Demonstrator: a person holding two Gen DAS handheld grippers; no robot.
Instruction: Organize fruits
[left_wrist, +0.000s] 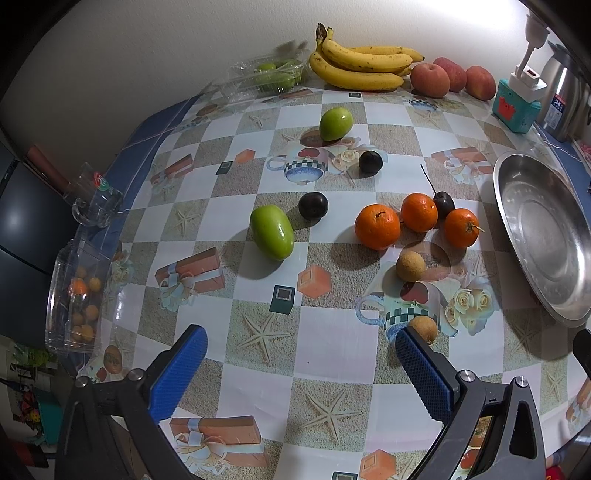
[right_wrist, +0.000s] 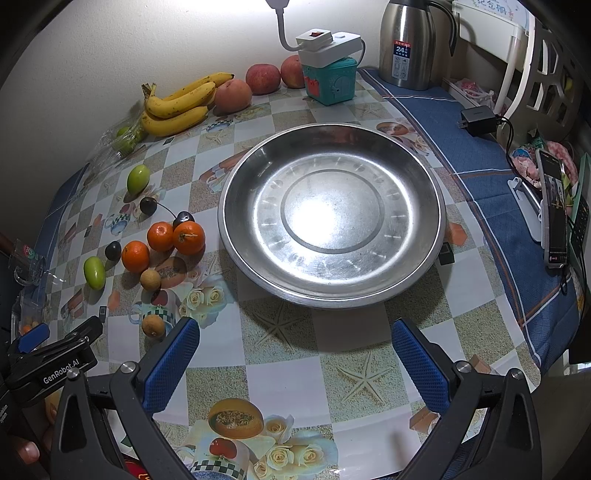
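Three oranges (left_wrist: 377, 226) (right_wrist: 189, 237) lie grouped mid-table, with dark plums (left_wrist: 313, 206) and a stemmed one (left_wrist: 443, 202) beside them. Two green fruits (left_wrist: 272, 232) (left_wrist: 335, 123) lie left and farther back. Two small tan round fruits (left_wrist: 410, 266) (left_wrist: 424, 328) sit nearer; the closer one touches my left gripper's right finger. My left gripper (left_wrist: 301, 352) is open above bare tablecloth. My right gripper (right_wrist: 295, 341) is open in front of the empty steel plate (right_wrist: 424, 254) (left_wrist: 517, 236). The left gripper (right_wrist: 55, 354) shows at the right wrist view's lower left.
Bananas (left_wrist: 364, 62) and apples (left_wrist: 430, 79) line the back wall beside a clear box of green fruit (left_wrist: 275, 74). A glass mug (left_wrist: 94, 201) and a clear box of small oranges (left_wrist: 79, 299) stand at the left edge. A lamp base (right_wrist: 328, 59), thermos (right_wrist: 413, 40), charger (right_wrist: 478, 118) and phone (right_wrist: 554, 206) stand right.
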